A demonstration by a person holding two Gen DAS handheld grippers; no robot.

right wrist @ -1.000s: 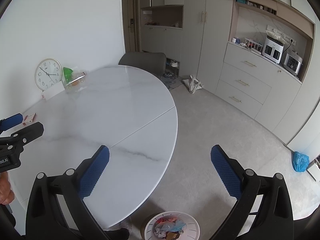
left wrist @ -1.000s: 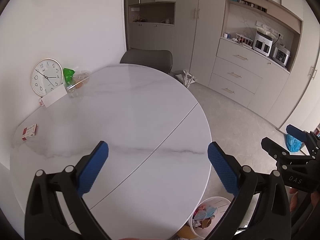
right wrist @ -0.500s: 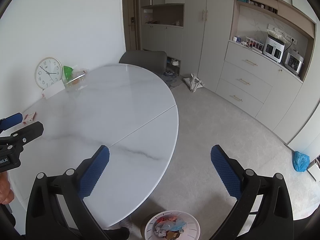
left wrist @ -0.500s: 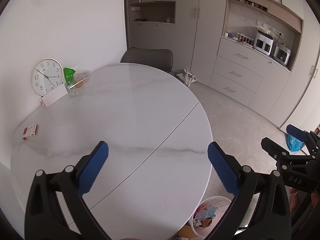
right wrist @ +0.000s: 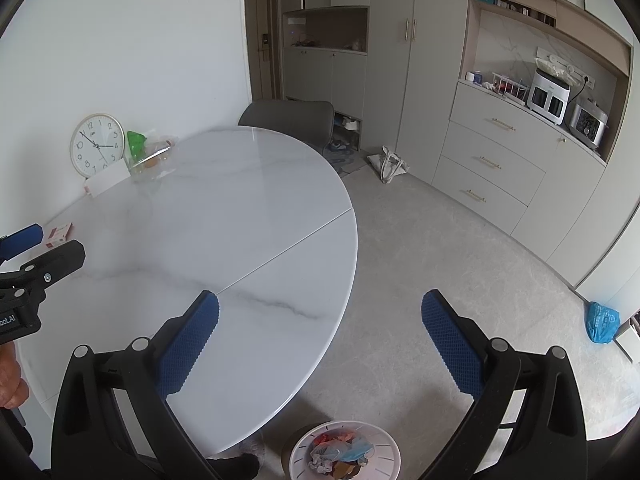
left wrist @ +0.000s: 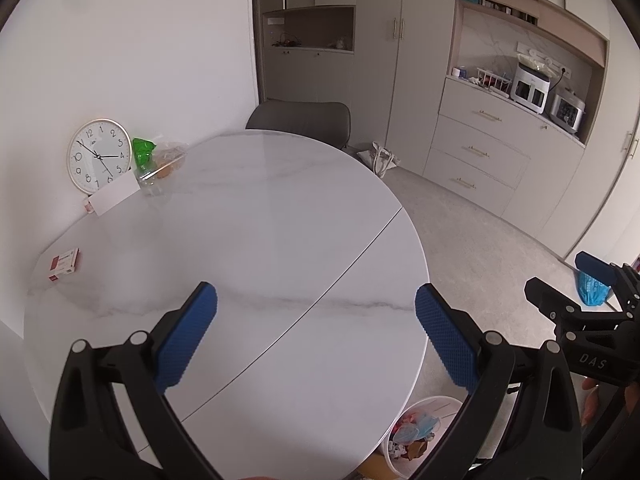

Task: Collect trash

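A white trash bin [right wrist: 345, 453] with mixed rubbish stands on the floor by the near edge of the round white marble table [right wrist: 224, 216]; it also shows in the left wrist view [left wrist: 420, 432]. My left gripper [left wrist: 316, 332] is open and empty above the table's near half. My right gripper [right wrist: 320, 340] is open and empty, over the table's right edge and the floor. A small red and white box [left wrist: 63, 265] lies at the table's left edge. A green bag [left wrist: 143, 151] and clear plastic wrapping [left wrist: 166, 160] sit at the far left.
A wall clock [left wrist: 99, 155] leans against the wall with a white card [left wrist: 114, 197] before it. A grey chair [left wrist: 298, 118] stands behind the table. A white tote bag [right wrist: 388, 165] and a blue bag [right wrist: 602, 322] lie on the floor. Cabinets line the right wall.
Both grippers have barely moved; the views have shifted very slightly. Both stay open and empty.
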